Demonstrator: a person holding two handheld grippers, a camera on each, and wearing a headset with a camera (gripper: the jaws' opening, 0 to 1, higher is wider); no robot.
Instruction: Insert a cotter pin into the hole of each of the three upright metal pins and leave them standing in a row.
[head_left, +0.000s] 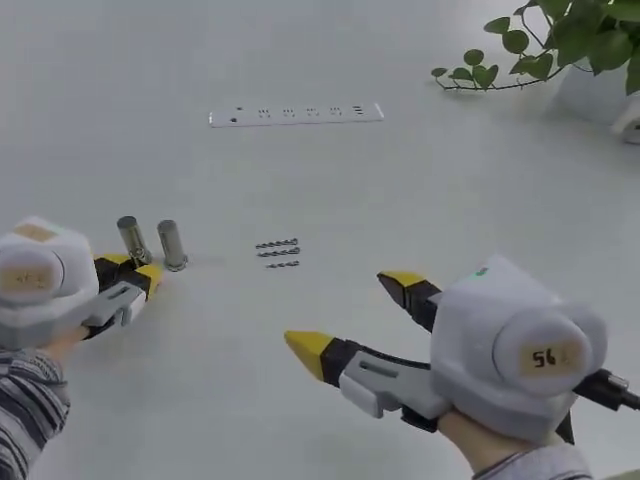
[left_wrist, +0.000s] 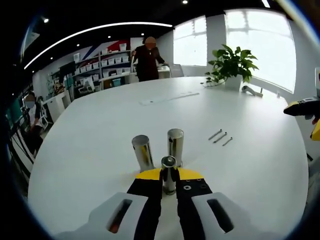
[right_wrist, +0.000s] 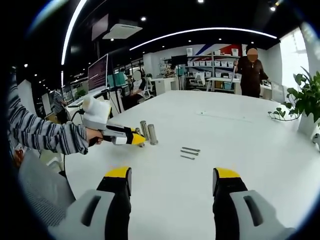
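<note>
Two upright metal pins (head_left: 132, 240) (head_left: 172, 245) stand side by side at the left of the white table. My left gripper (head_left: 148, 272) is just in front of them. In the left gripper view it (left_wrist: 169, 176) is shut on a third metal pin (left_wrist: 168, 163), held upright, with the other two pins (left_wrist: 142, 152) (left_wrist: 175, 146) right behind it. Three cotter pins (head_left: 277, 252) lie in a small stack mid-table, also seen as cotter pins (right_wrist: 190, 152). My right gripper (head_left: 352, 313) hovers open nearer the front, nothing between its jaws (right_wrist: 173, 175).
A white power strip (head_left: 296, 114) lies farther back on the table. A potted plant (head_left: 560, 40) stands at the back right. A person (left_wrist: 146, 59) stands beyond the table's far edge; shelves and desks fill the room behind.
</note>
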